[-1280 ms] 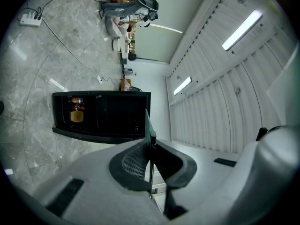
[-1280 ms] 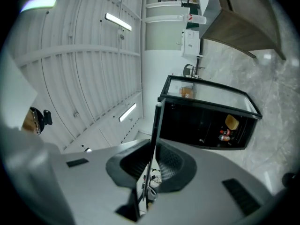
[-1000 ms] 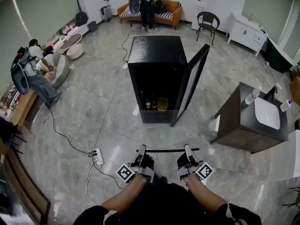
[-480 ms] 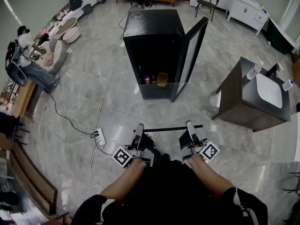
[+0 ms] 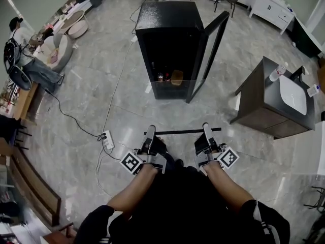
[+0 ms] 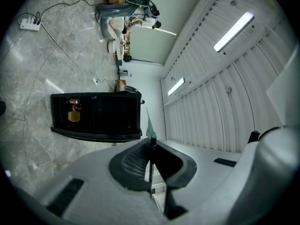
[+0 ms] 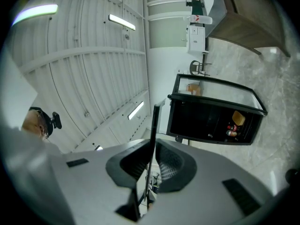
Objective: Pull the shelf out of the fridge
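Clear glass shelf (image 5: 183, 131), black-railed, has risen slightly, with the black fridge (image 5: 167, 19) far beyond the fingers. Left gripper (image 5: 150, 133) and right gripper (image 5: 206, 130) clamp it tight, so extraction looks done.

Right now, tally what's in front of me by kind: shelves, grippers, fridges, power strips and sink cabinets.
shelf: 1
grippers: 2, left gripper and right gripper, both shut on the shelf
fridge: 1
power strip: 1
sink cabinet: 1
total: 6
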